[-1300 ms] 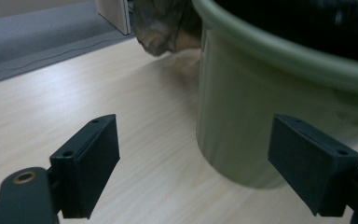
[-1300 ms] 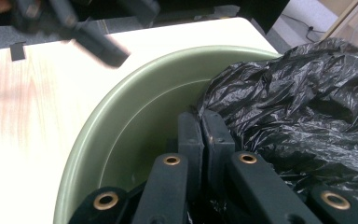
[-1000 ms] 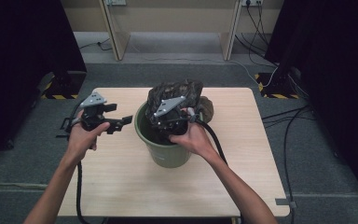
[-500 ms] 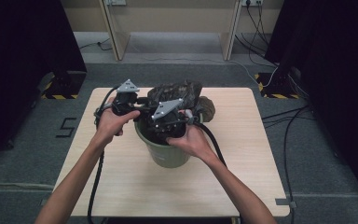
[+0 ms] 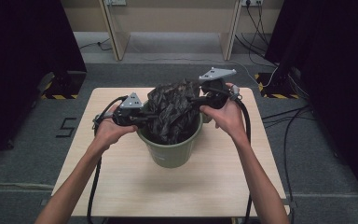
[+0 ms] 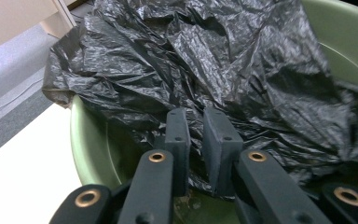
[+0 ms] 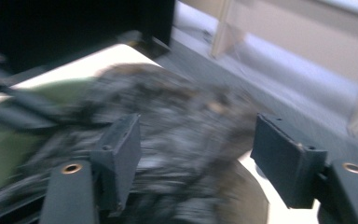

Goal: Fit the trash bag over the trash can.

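1. Two grippers were at work on one black bin bag (image 5: pixel 175 112), which sat crumpled in and above the mouth of a green bucket (image 5: pixel 170 154) near the middle of a pale wooden table (image 5: pixel 121 186).

2. My left gripper (image 5: pixel 145 117) reached in from the bucket's left rim. Its jaws had just been closing and stood nearly together, with a fold of the bag (image 6: pixel 191 79) pinched between the pads, seen close in the left gripper view. I judged that this grip was there to hold one side of the bag so that it could be drawn out toward the rim.

3. My right gripper (image 5: pixel 199 99) was at the far right edge of the bucket, higher than the left. Its jaws had just been opening and stood wide apart. In the blurred right gripper view the bag (image 7: pixel 182 140) lay between the jaws, but the pads were not pressing on it. I judged that I had let go there to take a fresh hold elsewhere on the plastic.

4. The bag bulged up over the rim instead of lining the inside, so fitting it to the bucket looked far from finished.

5. The bucket stood upright on the table, with no hand steadying it.
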Action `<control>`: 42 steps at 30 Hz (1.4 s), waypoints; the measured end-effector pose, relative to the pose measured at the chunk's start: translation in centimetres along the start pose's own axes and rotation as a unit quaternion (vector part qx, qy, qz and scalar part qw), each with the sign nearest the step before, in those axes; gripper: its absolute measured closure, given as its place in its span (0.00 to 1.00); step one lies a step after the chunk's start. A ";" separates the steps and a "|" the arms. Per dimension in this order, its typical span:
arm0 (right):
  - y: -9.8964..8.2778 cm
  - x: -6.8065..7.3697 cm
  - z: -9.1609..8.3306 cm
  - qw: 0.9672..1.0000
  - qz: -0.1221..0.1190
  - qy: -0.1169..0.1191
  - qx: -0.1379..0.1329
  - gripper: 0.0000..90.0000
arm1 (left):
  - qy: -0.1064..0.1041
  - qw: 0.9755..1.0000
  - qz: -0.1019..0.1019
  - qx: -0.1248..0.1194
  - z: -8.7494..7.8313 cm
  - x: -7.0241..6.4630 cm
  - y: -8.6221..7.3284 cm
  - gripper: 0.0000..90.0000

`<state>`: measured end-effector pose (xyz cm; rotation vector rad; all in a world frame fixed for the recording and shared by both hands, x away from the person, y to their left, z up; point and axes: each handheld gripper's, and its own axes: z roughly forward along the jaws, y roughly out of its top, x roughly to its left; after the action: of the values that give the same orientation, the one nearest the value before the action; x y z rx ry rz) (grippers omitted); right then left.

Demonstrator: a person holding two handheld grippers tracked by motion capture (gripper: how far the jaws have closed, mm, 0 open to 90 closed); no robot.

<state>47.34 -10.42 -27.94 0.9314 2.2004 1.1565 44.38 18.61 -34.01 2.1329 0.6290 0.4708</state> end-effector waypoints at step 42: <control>-0.2 10.0 0.5 0.977 -0.155 0.140 -0.042 0.64 | 0.006 0.996 -0.045 -0.082 -3.4 0.9 0.6 0.95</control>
<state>41.05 -2.74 -29.41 0.3876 2.3871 1.2761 43.43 20.91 -31.48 1.9395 0.6679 0.4694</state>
